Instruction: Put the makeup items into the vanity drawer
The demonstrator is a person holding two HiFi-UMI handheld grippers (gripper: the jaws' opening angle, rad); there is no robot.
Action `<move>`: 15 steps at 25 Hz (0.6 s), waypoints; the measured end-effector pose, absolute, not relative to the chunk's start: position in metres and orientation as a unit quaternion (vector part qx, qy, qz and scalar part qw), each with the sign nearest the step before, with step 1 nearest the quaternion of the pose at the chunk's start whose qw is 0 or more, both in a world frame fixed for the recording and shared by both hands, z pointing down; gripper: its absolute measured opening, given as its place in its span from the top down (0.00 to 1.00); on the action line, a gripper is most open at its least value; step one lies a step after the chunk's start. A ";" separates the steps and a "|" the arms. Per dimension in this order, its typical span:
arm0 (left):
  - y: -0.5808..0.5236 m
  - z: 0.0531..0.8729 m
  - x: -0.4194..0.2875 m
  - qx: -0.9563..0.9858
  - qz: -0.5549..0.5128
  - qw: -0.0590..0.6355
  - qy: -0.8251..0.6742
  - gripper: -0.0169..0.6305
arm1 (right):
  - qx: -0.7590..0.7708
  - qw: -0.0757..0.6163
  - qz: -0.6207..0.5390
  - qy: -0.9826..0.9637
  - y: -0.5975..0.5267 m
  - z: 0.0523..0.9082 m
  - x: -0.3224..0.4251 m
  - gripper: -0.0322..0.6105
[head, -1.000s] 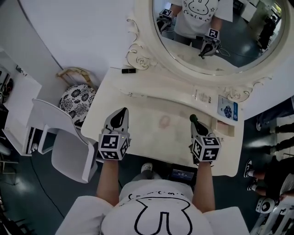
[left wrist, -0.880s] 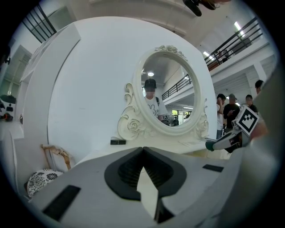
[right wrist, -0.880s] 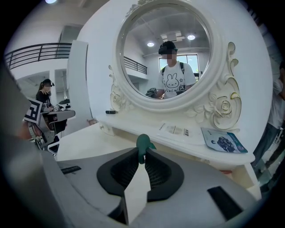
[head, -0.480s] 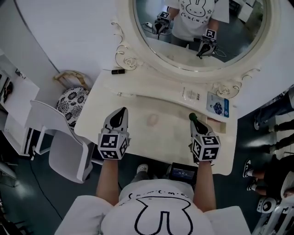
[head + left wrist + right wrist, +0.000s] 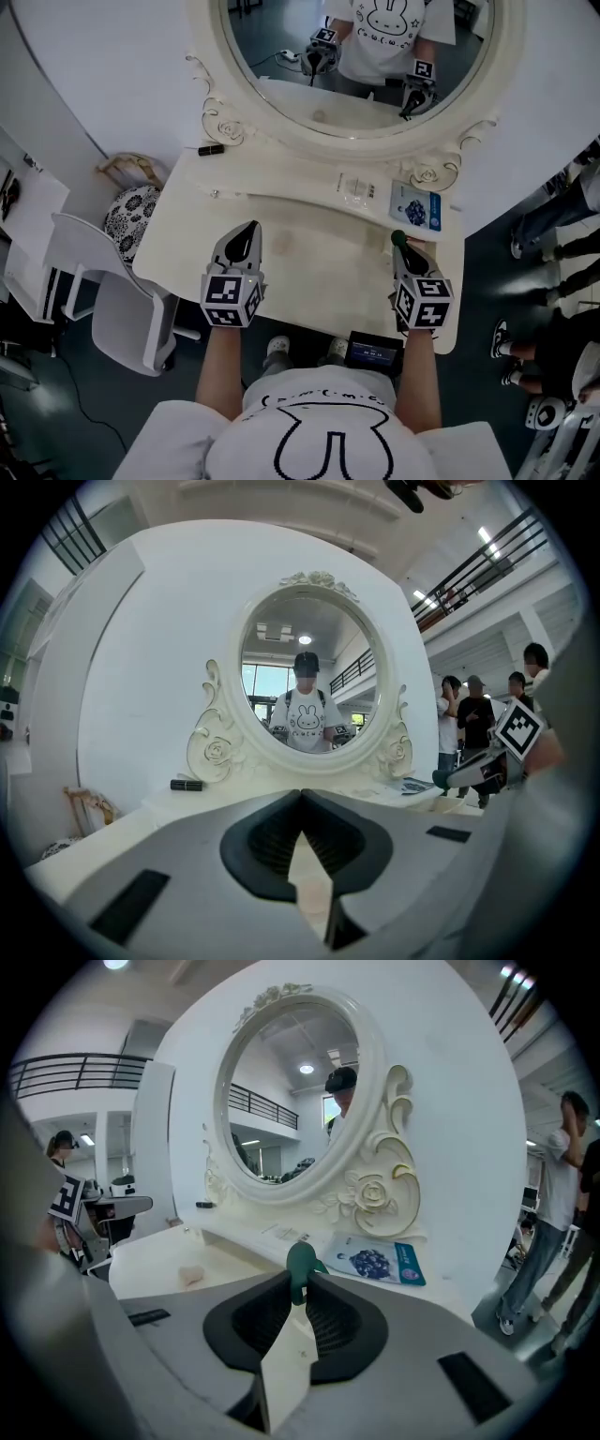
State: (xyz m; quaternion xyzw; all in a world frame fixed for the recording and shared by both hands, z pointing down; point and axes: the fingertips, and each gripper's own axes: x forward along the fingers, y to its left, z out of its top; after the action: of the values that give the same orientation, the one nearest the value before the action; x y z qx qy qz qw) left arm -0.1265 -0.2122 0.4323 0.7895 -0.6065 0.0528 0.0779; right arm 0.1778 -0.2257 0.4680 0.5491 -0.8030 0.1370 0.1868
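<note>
Vanity: I see the cream vanity table (image 5: 309, 281) spread under both grippers.
Mirror: the oval mirror (image 5: 356, 56) stands at the back and reflects the person and both grippers.
Chair: a white chair (image 5: 122, 314) sits off the table's left side.
Left gripper: my left gripper (image 5: 251, 227) hovers over the left of the top, jaws tip to tip with nothing between them.
Right gripper: my right gripper (image 5: 401, 246) is over the right side, pinched narrow on a dark green makeup item (image 5: 300, 1265) whose rounded end pokes past the tips.
Packet: a blue packet (image 5: 414, 206) lies flat on the back shelf, beyond the right gripper.
Tube: a black tube (image 5: 211, 149) lies at the shelf's left end.
Puff: a small pale puff (image 5: 191, 1275) rests on the top.
</note>
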 end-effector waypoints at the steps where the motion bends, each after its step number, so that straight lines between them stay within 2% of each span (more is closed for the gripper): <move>1: -0.213 0.432 -0.121 0.790 0.053 0.077 -0.606 0.93 | 0.552 0.186 0.137 -0.801 -0.225 0.468 0.185 0.87; 15: -0.227 0.436 -0.075 0.791 0.053 0.078 -0.604 0.93 | 0.562 0.186 0.146 -0.793 -0.232 0.480 0.239 0.85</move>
State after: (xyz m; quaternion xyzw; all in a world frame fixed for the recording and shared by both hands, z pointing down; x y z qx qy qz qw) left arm -0.0750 -0.2266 0.4362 0.7912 -0.6042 0.0531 0.0782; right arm 0.2386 -0.2319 0.4796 0.5618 -0.7927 0.1460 0.1864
